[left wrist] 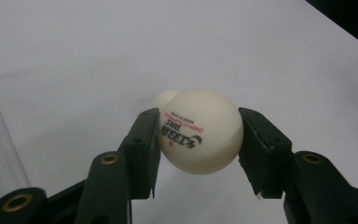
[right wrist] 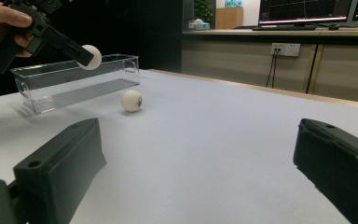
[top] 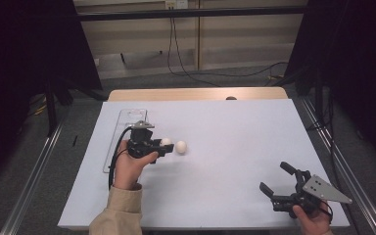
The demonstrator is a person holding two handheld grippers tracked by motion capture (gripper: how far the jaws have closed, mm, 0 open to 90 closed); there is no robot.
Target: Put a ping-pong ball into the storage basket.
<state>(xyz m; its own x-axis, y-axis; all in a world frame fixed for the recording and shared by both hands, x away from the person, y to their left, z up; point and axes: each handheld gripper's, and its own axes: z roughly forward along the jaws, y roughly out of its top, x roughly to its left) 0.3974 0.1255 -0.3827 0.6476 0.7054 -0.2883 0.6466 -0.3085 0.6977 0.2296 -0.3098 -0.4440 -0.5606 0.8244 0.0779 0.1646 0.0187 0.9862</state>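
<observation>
Wide apart are held the jaws of the right gripper (top: 277, 180). One white ball (left wrist: 200, 130) is pinched by the left gripper (left wrist: 199, 140), lifted beside a second ball (top: 181, 147) and a clear tray (right wrist: 74, 81).

Left hand-held gripper (top: 168, 145) around one white ball (top: 166, 141); second ball (top: 181, 147) just beside; clear tray (top: 119, 128) nearby

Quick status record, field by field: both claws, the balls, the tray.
left claw: shut on held ball, lifted off the table
right claw: open, holding nothing, near table's right front
loose ball: resting on white table, just beyond the held one
clear tray: long, see-through, no ball visible inside, at table's left side
</observation>
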